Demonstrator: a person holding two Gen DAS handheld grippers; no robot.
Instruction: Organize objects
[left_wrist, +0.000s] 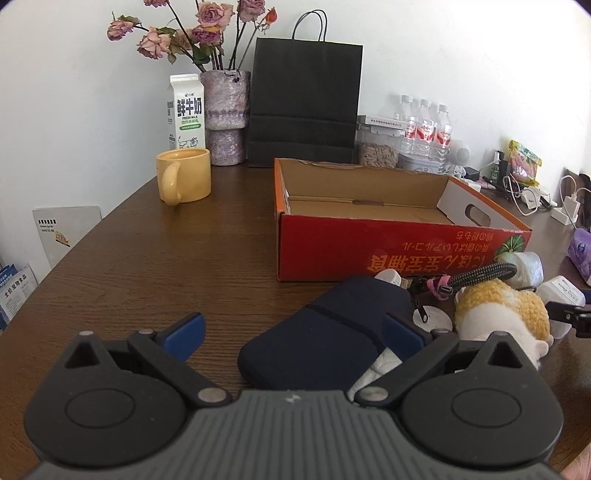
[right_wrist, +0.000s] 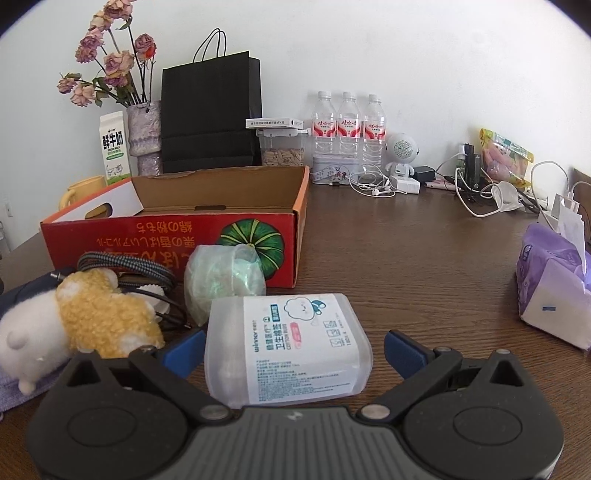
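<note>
In front of the red box (right_wrist: 173, 236), the right hand-held gripper (right_wrist: 293, 349), jaws wide, is straddling a light, stiff swab box (right_wrist: 291, 343); gripping its long sides looks safest.

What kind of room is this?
Probably a table at home: a milk carton, a vase of dried roses and a stuffed toy share the wooden table.

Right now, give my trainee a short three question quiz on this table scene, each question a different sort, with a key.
1. True or false: the red cardboard box already holds sorted items.
2. Multiple choice: what lies between the right gripper fingers? A) plush toy B) cotton swab box C) mug
3. Fill in: the left gripper is open around the dark blue ____.

Key:
1. False, it looks empty.
2. B, the cotton swab box.
3. Pouch.
</note>
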